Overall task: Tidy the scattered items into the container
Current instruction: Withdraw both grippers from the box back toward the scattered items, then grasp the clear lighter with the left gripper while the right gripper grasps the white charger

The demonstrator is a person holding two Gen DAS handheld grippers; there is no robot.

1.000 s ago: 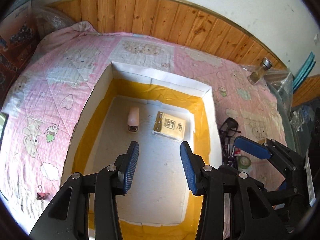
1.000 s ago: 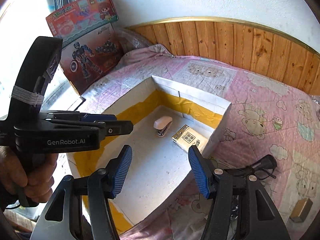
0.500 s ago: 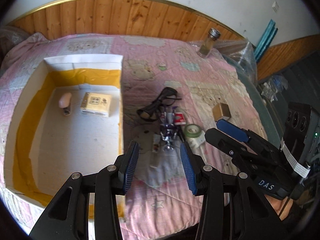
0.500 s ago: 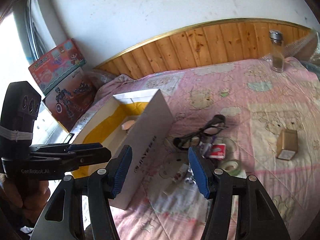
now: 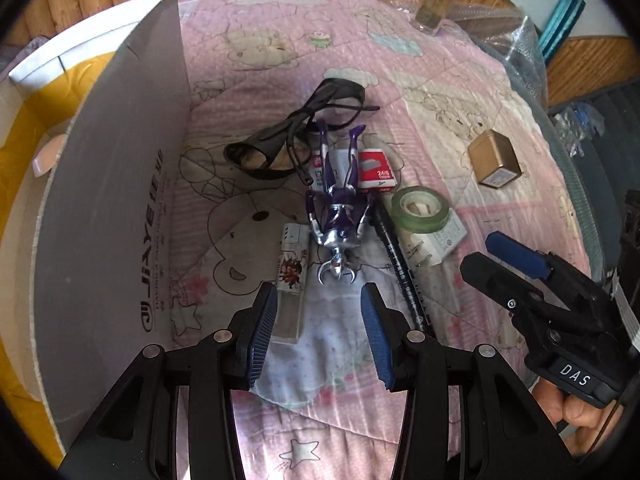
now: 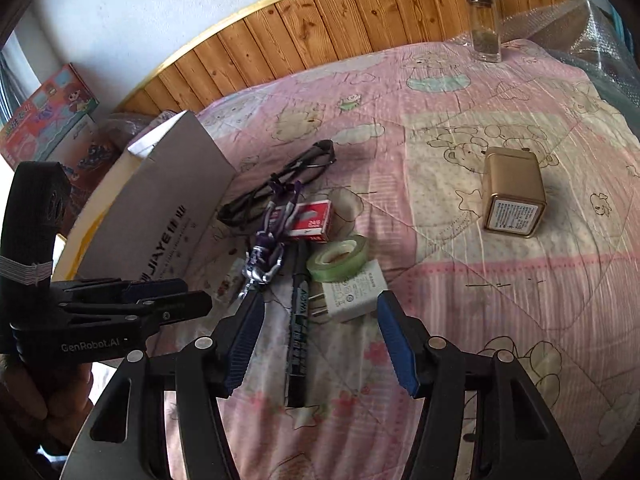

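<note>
A heap of small items lies on the pink quilt right of the white box: black glasses, a purple figure, a red staples box, a green tape roll, a white charger, a black marker and a printed lighter. My left gripper hangs open just short of the figure's head. Beside it, my right gripper is open above the marker and charger. Neither holds anything.
A gold tin lies alone to the right of the heap. A glass jar stands at the far edge by the wooden panelling. Toy boxes lean behind the white box, and a pink stapler shows inside it.
Both grippers have swung from above the box's inside to the right and come down over the heap of items. Their jaws have kept the same width.
</note>
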